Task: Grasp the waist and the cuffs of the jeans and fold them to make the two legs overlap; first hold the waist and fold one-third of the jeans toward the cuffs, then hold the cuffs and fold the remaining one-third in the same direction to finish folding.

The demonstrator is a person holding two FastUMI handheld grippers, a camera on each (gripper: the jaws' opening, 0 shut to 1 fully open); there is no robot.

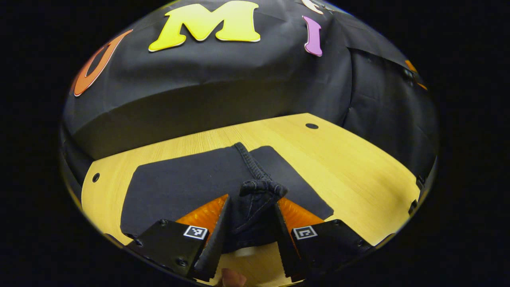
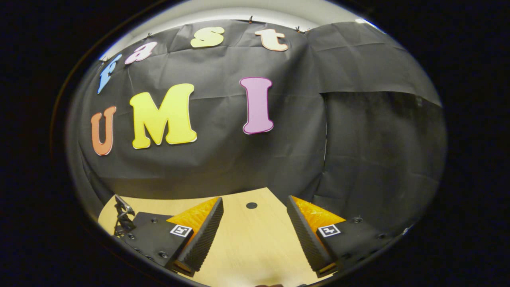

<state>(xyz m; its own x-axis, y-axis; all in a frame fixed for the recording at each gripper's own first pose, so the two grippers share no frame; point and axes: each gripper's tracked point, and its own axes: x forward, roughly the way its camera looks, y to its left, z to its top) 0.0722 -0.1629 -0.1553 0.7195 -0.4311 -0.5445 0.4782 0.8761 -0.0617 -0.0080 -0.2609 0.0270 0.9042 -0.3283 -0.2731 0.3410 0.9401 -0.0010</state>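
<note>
- Your left gripper [image 1: 252, 199] has its fingers clamped on a bunched bit of the jeans [image 1: 187, 185], which lie flat on the wooden table [image 1: 350, 167].
- Your right gripper [image 2: 255, 223] hangs over that table, fingers spread, holding nothing.

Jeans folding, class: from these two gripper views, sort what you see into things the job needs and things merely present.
Part of the job:
- jeans, dark, lying on the table
- left gripper, fingers pressed on a bunched part of the jeans
- right gripper, open, holding nothing

Merely present:
- wooden table
- round holes in the tabletop
</note>
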